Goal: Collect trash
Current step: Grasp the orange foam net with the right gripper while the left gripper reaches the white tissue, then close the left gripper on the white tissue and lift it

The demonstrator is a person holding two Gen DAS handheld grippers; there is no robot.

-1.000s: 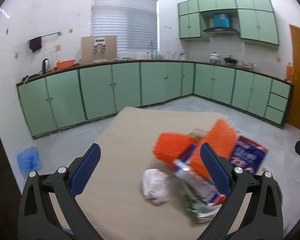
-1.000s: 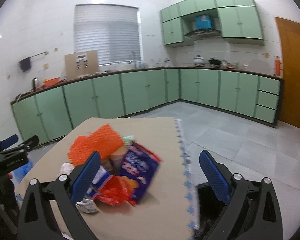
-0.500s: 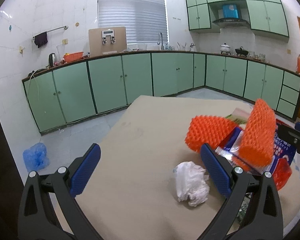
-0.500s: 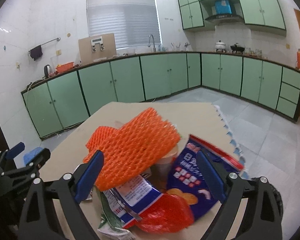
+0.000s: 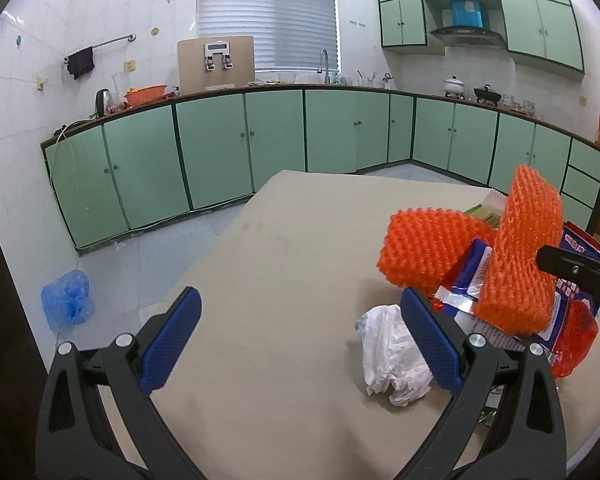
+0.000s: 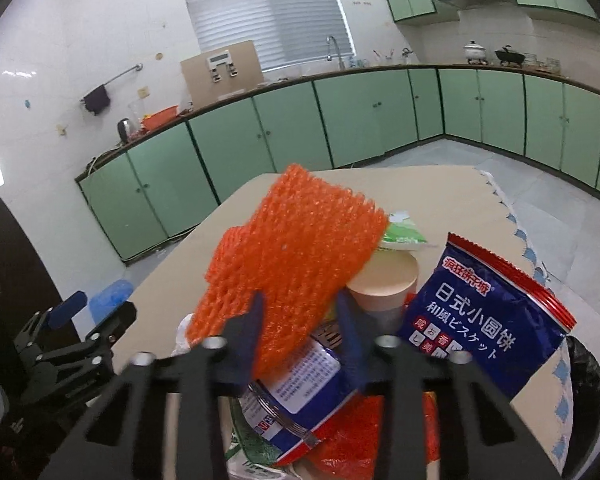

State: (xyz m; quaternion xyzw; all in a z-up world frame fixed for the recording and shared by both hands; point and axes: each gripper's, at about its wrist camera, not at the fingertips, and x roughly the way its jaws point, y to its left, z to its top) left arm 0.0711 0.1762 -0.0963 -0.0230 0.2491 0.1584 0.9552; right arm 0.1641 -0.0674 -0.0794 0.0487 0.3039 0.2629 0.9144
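right hand-held gripper (image 6: 300, 320): jaws closing around orange foam net sleeve (image 6: 296, 248) | left hand-held gripper (image 5: 298, 340): spread, empty | risk: springy net slips free

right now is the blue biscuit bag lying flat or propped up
Propped up. In the right wrist view the blue biscuit bag stands tilted with its red top edge raised, leaning against the trash pile beside the paper cup, not flat on the table.
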